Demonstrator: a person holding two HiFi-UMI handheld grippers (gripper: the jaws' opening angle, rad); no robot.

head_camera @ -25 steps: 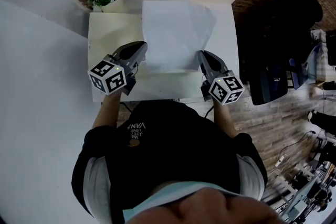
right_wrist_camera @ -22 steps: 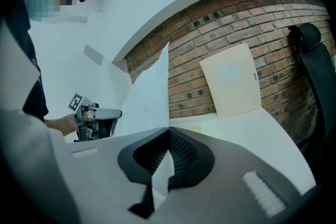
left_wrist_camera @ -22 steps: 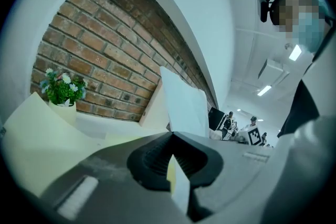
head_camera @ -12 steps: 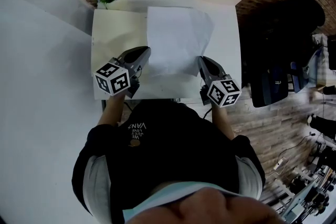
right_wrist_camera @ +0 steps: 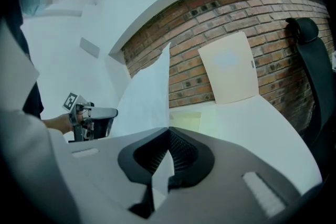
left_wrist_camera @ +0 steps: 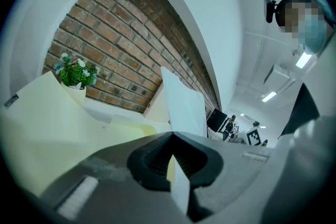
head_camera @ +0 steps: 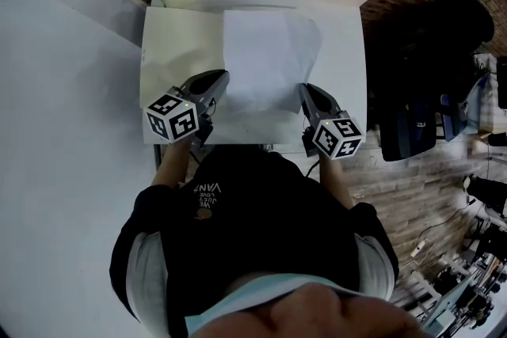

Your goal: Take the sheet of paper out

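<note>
Fingers (head_camera: 207, 83) near-level — tight on paper (head_camera: 265, 59)

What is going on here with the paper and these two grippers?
A person holds a gripper in each hand. The left gripper and the right gripper are each shut on a near corner of the white sheet of paper. The sheet hangs between them, over the table.

L gripper (head_camera: 221, 77), R gripper (head_camera: 306, 89) dipped; sheet (head_camera: 265, 51) lower (prob. flatter).
</note>
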